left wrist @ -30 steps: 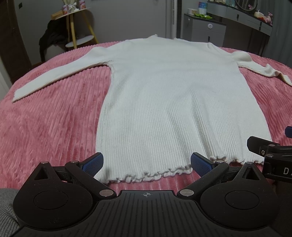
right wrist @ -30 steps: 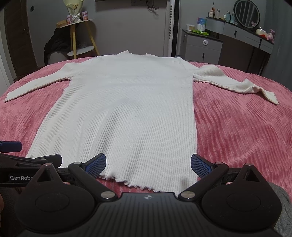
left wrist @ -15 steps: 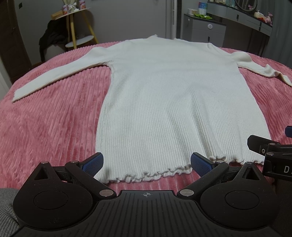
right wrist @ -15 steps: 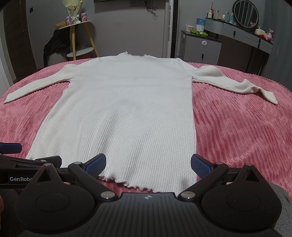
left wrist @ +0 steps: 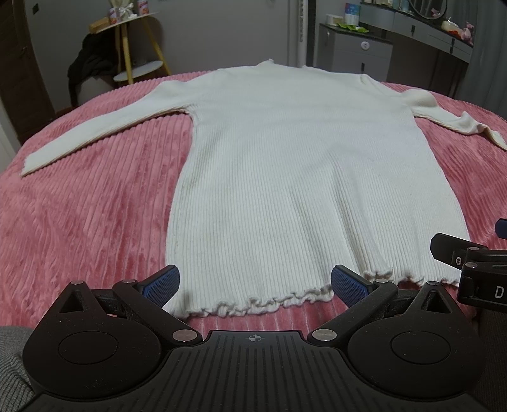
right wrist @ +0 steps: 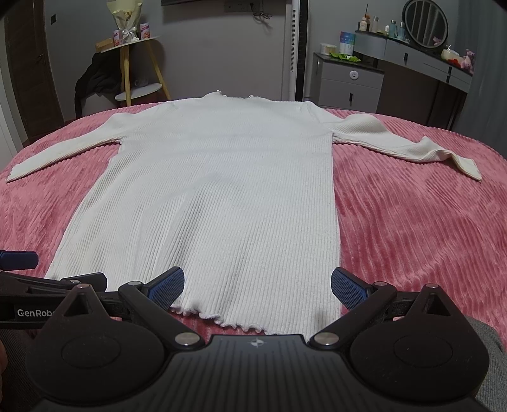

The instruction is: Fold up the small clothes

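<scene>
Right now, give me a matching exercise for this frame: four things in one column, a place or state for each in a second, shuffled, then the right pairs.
Column 1
1. sweater
2. left gripper
3. round mirror
4. ruffled hem

Column 2
A. on the dresser, far right
B. open, empty, low at the garment's near end
C. spread flat, sleeves out, on the pink bedspread
D. garment's edge nearest the cameras

Pairs: 1-C, 2-B, 3-A, 4-D
</scene>
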